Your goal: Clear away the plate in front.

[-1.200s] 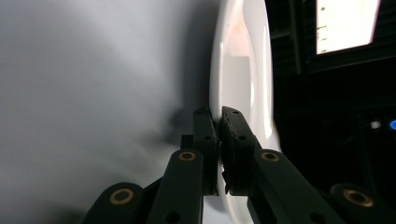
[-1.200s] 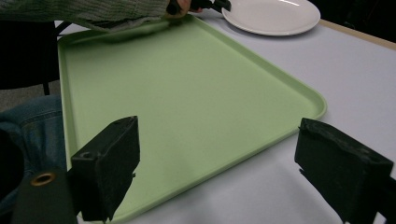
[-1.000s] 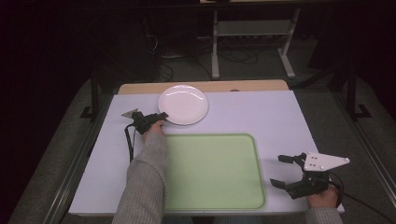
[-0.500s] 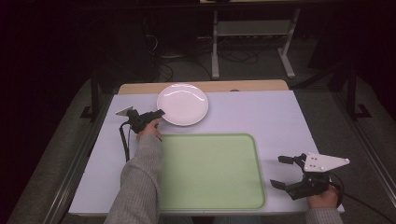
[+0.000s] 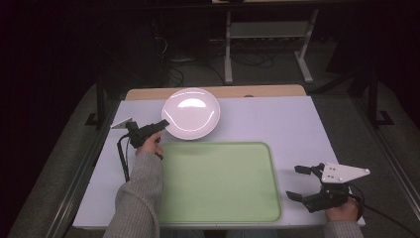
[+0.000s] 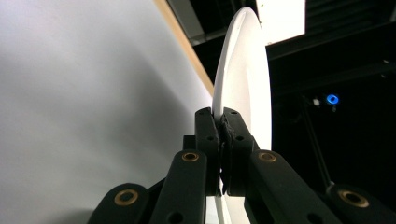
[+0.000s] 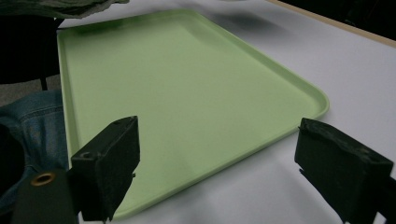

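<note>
Your left gripper [image 5: 161,123] is clamped tight on the near-left rim of the round white glossy plate [image 5: 191,113], jaws pinched flat against the edge. In the left gripper view that plate [image 6: 243,74] stands edge-on above the jaws, clear of the pale lilac table top [image 6: 84,93]. Compared with a second ago, the plate sits a touch farther toward twelve o'clock and its gripped edge looks lifted, so I judge the pick is secure and the carry has begun. The plate hangs at about eleven o'clock from the flat light-green plastic tray [image 5: 218,181], its near rim just beyond the tray's far edge. That tray [image 7: 177,84] lies bare, a likely landing spot. Over at four o'clock, your right gripper [image 5: 300,182] hasn't budged; its jaws stand wide apart, holding nothing, just beside the tray's right edge.
</note>
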Available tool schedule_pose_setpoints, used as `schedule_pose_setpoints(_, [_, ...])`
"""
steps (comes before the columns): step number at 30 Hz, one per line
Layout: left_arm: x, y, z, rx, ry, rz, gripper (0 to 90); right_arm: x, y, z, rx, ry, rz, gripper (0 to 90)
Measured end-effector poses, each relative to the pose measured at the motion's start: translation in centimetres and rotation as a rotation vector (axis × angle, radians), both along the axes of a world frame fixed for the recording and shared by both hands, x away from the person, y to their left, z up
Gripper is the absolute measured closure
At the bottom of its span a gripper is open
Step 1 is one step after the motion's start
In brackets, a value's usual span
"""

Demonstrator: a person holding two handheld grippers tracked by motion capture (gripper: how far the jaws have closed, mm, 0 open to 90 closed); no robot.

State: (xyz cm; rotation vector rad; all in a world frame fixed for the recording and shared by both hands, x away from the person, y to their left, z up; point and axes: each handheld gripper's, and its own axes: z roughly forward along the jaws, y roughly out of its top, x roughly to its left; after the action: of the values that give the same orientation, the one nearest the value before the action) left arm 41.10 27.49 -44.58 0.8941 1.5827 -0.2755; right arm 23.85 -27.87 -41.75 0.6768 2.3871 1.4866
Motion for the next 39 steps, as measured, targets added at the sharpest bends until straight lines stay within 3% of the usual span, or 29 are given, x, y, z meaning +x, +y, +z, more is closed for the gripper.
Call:
schedule_pose_setpoints(4, [-1.2,0.2,0.6,0.015,-0.028,-0.037,87.3,0.0,-0.1,0.0,0.003,-0.004,-0.007,13.2])
schedule_pose_setpoints(9, [-2.3,0.4,0.7,0.003,-0.028,-0.037,87.3,0.0,-0.2,0.1,0.015,-0.005,-0.016,13.2])
schedule_pose_setpoints(14, [-3.3,0.8,0.9,0.018,-0.031,-0.049,87.3,-0.1,-0.3,0.1,0.020,-0.010,-0.020,13.2])
schedule_pose_setpoints(18, [-4.2,1.2,1.1,0.068,-0.038,-0.081,87.3,-0.1,-0.3,0.1,0.020,-0.006,-0.020,13.2])
schedule_pose_setpoints(24, [-5.6,1.5,1.1,0.096,-0.036,-0.109,87.3,-0.2,-0.3,0.1,0.019,-0.005,-0.019,13.2])
schedule_pose_setpoints(28, [-6.5,1.4,0.8,0.152,-0.036,-0.149,87.3,-0.1,-0.3,0.1,0.024,-0.008,-0.022,13.2])
schedule_pose_setpoints(33, [-6.9,0.6,0.2,0.173,-0.025,-0.197,87.2,-0.1,-0.3,0.1,0.024,-0.004,-0.027,13.2])
schedule_pose_setpoints(39, [-7.5,-0.5,0.4,0.194,-0.053,-0.271,87.2,0.0,-0.3,0.0,0.037,-0.001,-0.034,13.2])
